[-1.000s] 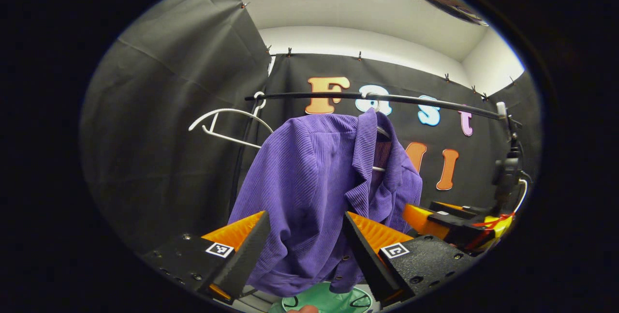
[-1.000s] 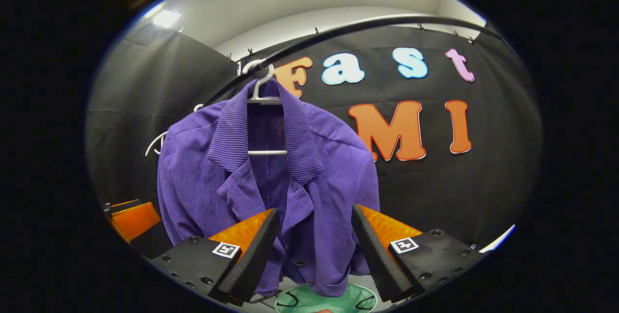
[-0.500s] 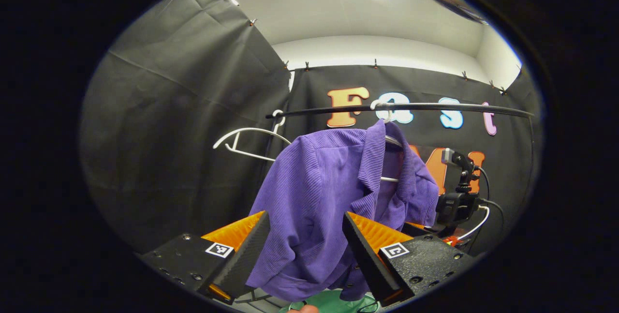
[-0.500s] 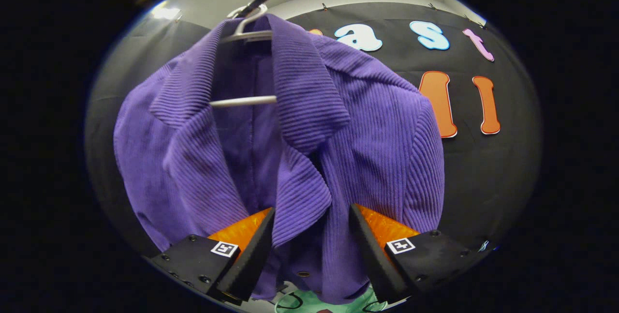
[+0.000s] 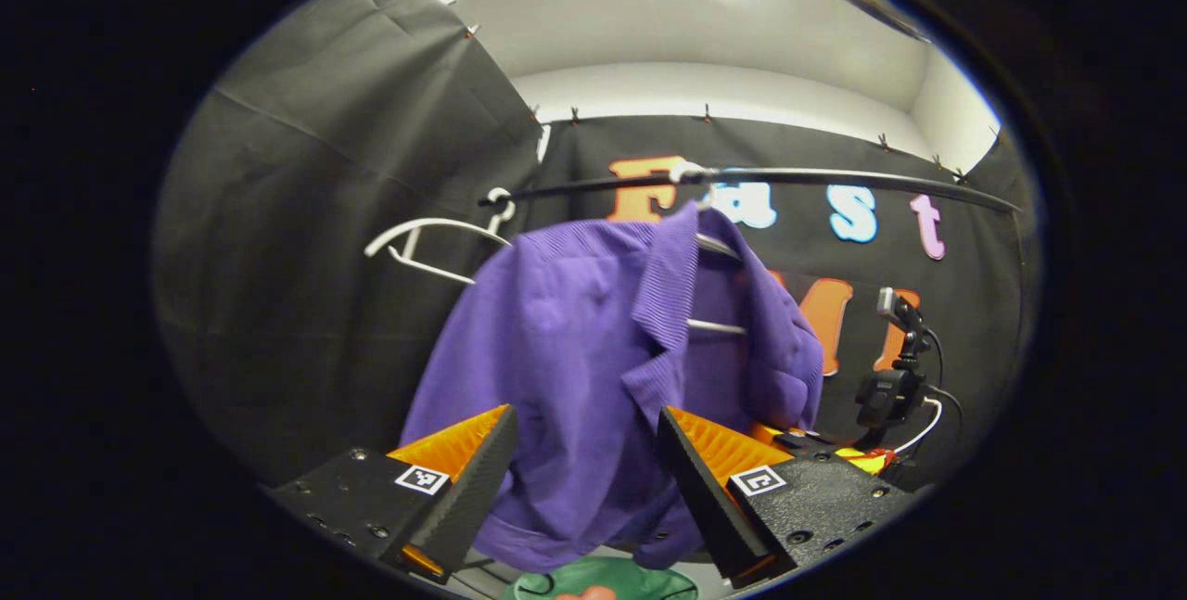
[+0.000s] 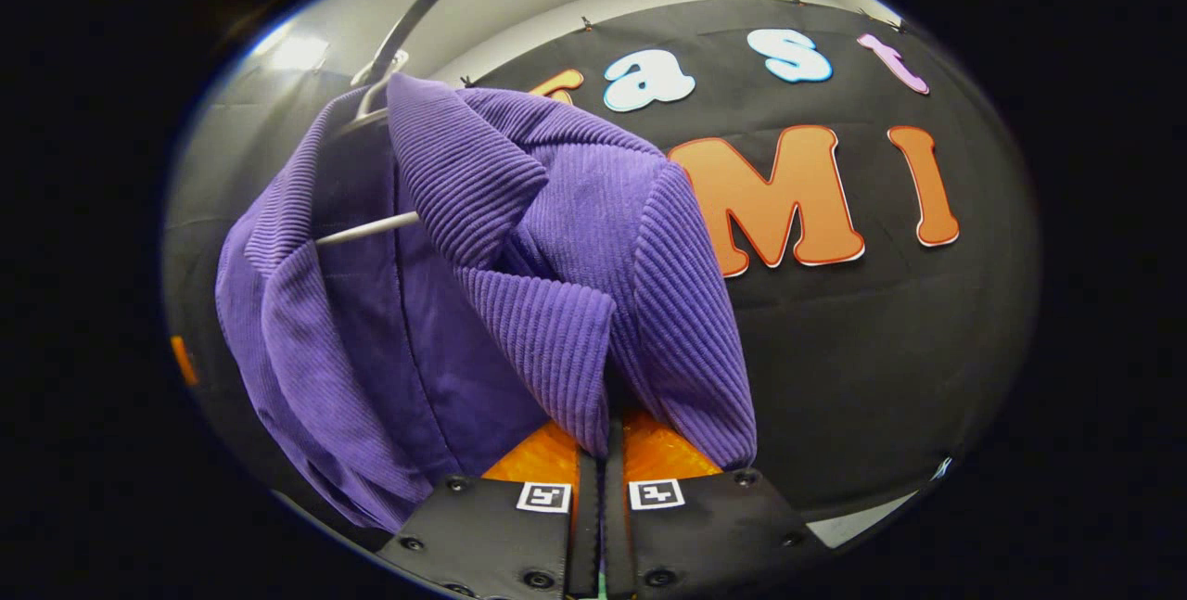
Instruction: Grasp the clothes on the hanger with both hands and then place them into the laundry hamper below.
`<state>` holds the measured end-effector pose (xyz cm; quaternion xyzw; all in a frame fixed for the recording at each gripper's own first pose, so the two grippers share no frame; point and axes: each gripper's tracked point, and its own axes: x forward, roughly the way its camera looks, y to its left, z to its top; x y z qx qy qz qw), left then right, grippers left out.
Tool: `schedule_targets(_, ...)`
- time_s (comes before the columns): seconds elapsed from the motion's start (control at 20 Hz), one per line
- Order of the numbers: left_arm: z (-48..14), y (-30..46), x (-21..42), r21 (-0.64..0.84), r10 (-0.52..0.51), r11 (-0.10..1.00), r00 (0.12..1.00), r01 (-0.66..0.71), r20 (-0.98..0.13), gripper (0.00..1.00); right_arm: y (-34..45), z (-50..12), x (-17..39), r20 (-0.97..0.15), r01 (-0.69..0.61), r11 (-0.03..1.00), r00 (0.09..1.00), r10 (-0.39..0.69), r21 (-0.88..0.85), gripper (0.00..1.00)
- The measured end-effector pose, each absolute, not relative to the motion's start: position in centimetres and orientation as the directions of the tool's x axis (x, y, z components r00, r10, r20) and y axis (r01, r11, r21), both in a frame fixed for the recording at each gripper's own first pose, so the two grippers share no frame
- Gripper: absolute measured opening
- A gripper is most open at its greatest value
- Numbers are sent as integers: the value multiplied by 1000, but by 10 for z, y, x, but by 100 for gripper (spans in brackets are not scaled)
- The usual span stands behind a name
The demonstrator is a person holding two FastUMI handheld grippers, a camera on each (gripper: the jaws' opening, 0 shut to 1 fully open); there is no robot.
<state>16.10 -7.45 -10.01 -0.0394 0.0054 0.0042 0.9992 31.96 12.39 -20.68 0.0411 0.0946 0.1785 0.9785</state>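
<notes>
A purple corduroy jacket [image 5: 593, 368] hangs on a white hanger [image 5: 714, 248] from a black rail [image 5: 835, 178], centre of the left gripper view. The left gripper [image 5: 582, 475] is wide open at the bottom, the jacket's hem between its fingers, contact unclear. In the right gripper view, the right gripper [image 6: 598, 479] is closed, pinching the jacket's front fold [image 6: 547, 350]. The green hamper [image 5: 593, 577] is cut off at the bottom edge.

— Left gripper [image 5: 580, 479]: black textured bodies, screw heads, a square coded tag on each.
— Right gripper [image 6: 598, 479] at six o'clock: same tags, same black screws.
</notes>
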Motion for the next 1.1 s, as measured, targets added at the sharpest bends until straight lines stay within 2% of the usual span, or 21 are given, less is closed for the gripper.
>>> schedule_targets(0.05, -113, -87, 173, -72, -13, 997, 999, 11, -29, 95, 115, -200, 315, -155, -344, 934, 922, 356, 102, 10)
schedule_targets(0.15, -135, -100, 193, -68, 19, 997, 999, -21, -38, 95, 101, -181, 307, -114, -341, 937, 930, 349, 80, 10)
schedule_targets(0.2, -148, -110, 204, -73, 12, 997, 999, -15, -37, 92, 97, -174, 305, -101, -342, 937, 932, 348, 72, 10)
schedule_targets(0.25, -162, -112, 216, -68, 18, 997, 999, -21, -37, 95, 94, -170, 302, -94, -342, 937, 933, 347, 70, 10)
schedule_targets(0.35, -183, -112, 237, -50, 59, 997, 998, -61, -29, 95, 90, -164, 300, -89, -345, 936, 932, 351, 74, 10)
schedule_targets(0.45, -191, -113, 251, 3, 104, 995, 994, -104, 16, 92, 89, -161, 296, -89, -349, 934, 931, 355, 72, 10)
schedule_targets(0.6, -181, -86, 266, 156, 262, 946, 954, -283, 143, 91, 90, -160, 288, -91, -356, 932, 928, 362, 72, 10)
schedule_targets(0.65, -175, -78, 271, 179, 285, 932, 942, -315, 178, 95, 88, -159, 288, -91, -350, 935, 931, 354, 63, 10)
schedule_targets(0.8, -180, -64, 288, 226, 266, 927, 950, -298, 162, 92, 88, -155, 283, -83, -352, 933, 930, 357, 75, 10)
schedule_targets(0.85, -179, -58, 287, 232, 261, 928, 954, -290, 151, 78, 87, -154, 282, -78, -350, 934, 932, 355, 71, 10)
schedule_targets(0.9, -180, -52, 288, 229, 238, 938, 963, -262, 127, 64, 88, -152, 280, -70, -351, 934, 932, 355, 65, 15)
schedule_targets(0.95, -179, -47, 286, 220, 215, 947, 971, -233, 104, 50, 88, -149, 277, -62, -351, 934, 933, 355, 60, 10)
schedule_targets(1.1, -167, -26, 265, 166, 178, 968, 982, -187, 68, 8, 86, -144, 276, -45, -338, 940, 939, 341, 50, 10)
